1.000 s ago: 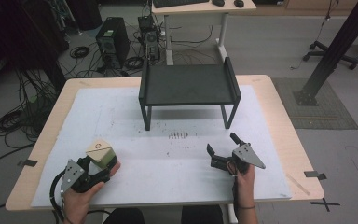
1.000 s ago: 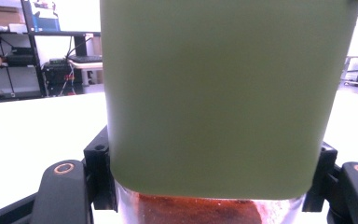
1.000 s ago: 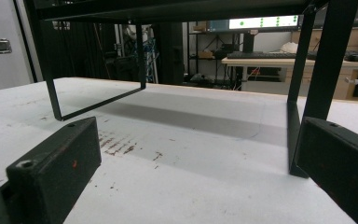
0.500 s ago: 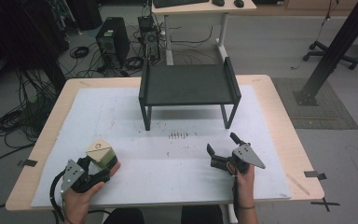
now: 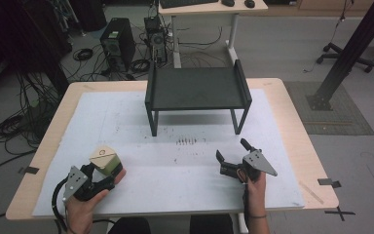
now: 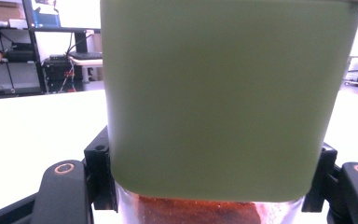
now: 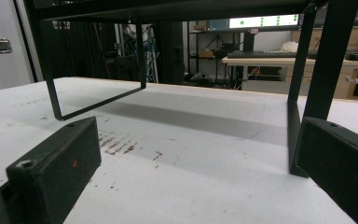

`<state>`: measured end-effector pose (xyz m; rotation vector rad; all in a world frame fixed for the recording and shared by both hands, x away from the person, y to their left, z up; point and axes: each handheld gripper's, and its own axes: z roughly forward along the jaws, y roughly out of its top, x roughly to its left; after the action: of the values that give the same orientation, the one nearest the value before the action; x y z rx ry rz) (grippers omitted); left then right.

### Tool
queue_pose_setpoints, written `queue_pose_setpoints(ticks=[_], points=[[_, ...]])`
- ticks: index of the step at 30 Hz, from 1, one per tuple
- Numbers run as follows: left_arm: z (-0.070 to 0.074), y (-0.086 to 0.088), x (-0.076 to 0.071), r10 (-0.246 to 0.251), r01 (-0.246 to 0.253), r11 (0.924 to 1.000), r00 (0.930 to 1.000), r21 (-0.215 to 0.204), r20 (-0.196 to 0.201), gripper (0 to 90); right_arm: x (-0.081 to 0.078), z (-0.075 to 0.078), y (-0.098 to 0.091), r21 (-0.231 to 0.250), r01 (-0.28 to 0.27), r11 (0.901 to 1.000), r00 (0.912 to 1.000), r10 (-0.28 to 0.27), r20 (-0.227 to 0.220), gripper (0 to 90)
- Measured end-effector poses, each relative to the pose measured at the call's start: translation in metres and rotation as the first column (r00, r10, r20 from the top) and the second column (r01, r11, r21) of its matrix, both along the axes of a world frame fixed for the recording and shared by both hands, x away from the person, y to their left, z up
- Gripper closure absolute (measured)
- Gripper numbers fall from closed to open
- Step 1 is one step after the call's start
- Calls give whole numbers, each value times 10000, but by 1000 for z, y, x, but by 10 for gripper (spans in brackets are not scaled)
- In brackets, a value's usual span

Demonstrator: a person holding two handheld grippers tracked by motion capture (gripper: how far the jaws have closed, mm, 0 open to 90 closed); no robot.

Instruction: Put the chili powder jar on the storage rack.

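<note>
The left gripper's (image 5: 99, 176) fingers grip a pale green square-sided container with a beige lid (image 5: 105, 160) at the tabletop's (image 5: 185, 195) near left. The right gripper's (image 5: 230, 156) fingers are spread, empty, facing a black metal shelf rack (image 5: 197, 88).

Green-lidded jar (image 6: 228, 98) between left claw (image 6: 214, 186) jaws, white table (image 6: 37, 135) beyond

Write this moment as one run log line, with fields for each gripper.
left gripper: shut on green jar | right gripper: open, nothing between jaws | black shelf: bare, beyond both
</note>
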<state>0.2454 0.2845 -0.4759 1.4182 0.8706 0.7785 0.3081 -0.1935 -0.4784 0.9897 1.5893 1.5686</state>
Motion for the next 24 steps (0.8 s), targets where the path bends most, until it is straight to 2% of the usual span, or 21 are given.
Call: queue_pose_setpoints(ticks=[6,13,24], points=[[2,0,0,-115,113,9998,9999,-137,-129,292,0,0,0,11,-1,10000,10000,1,8,0],[11,-4,1,-304,305,9994,9995,-187,46,292,0,0,0,33,-22,10000,10000,22,30,0],[27,-23,10,-853,855,9963,9962,-103,177,292,0,0,0,56,-29,10000,10000,29,16,0]])
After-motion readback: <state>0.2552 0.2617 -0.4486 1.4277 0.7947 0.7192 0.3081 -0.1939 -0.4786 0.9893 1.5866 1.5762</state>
